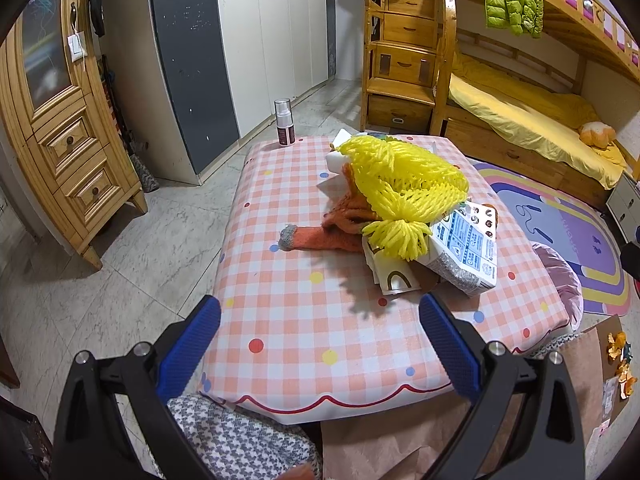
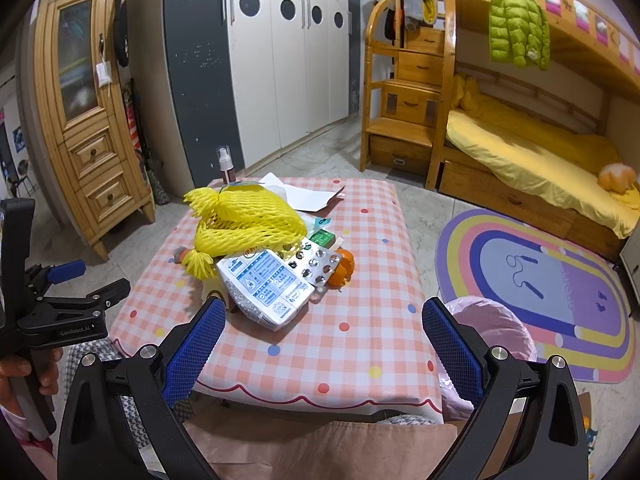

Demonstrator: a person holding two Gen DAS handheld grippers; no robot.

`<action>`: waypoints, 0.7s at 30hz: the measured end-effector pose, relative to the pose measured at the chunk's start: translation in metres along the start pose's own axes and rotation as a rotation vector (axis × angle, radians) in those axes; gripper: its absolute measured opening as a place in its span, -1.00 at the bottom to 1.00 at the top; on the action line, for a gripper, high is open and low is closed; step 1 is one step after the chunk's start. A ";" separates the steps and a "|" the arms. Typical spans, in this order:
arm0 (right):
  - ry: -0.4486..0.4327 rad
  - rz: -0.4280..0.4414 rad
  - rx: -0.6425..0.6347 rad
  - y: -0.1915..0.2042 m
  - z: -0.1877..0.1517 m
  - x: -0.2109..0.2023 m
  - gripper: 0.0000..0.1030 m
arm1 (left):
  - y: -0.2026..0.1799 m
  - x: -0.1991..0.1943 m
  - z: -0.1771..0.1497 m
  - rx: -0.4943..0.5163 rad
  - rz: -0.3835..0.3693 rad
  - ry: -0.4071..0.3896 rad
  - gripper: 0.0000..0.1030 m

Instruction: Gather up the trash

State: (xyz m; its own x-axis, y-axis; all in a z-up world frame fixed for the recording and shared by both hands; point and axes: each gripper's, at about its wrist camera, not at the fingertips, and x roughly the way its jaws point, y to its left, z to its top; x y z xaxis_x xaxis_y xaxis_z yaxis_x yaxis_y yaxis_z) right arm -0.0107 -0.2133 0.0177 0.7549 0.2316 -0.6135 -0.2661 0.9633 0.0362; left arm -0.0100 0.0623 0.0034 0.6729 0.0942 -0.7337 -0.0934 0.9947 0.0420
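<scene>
Yellow foam net (image 2: 244, 224), one milk carton (image 2: 266, 284) and one blister pack (image 2: 316, 262) lie ahead of both spread, empty grippers: left gripper (image 1: 320, 344), right gripper (image 2: 324, 344).

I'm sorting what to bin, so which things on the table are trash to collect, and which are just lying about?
Trash to collect:
yellow foam net
crumpled milk carton
empty pill blister
orange peel
pink-lined bin

Lying about:
spray bottle
orange sock
green jacket
rainbow rug

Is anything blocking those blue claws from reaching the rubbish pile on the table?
Nothing visible. The left gripper and right gripper are both open, with only bare tablecloth between them and the pile, where the milk carton lies nearest.
</scene>
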 end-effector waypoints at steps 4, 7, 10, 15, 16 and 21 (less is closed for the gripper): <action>0.000 0.001 0.000 0.000 0.000 0.000 0.89 | 0.000 0.000 0.000 0.000 -0.001 0.000 0.87; 0.001 0.001 0.001 0.000 0.000 0.000 0.89 | 0.000 0.000 0.000 0.000 0.000 0.000 0.87; 0.001 0.000 0.000 0.001 0.001 0.000 0.89 | 0.000 0.000 0.000 -0.001 0.001 0.000 0.87; 0.001 0.000 0.000 0.001 0.001 0.000 0.89 | 0.001 0.000 0.000 -0.001 0.000 0.001 0.87; 0.001 0.001 0.000 0.002 0.001 0.000 0.89 | 0.001 0.000 0.000 0.000 -0.001 0.000 0.87; 0.003 0.000 -0.001 0.002 0.001 0.001 0.89 | 0.001 0.000 -0.001 -0.001 -0.001 0.002 0.87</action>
State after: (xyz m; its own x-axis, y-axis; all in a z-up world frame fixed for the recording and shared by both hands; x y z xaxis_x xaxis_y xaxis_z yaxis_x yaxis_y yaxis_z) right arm -0.0101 -0.2106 0.0185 0.7531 0.2316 -0.6158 -0.2668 0.9631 0.0359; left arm -0.0102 0.0632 0.0029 0.6718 0.0932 -0.7348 -0.0936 0.9948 0.0406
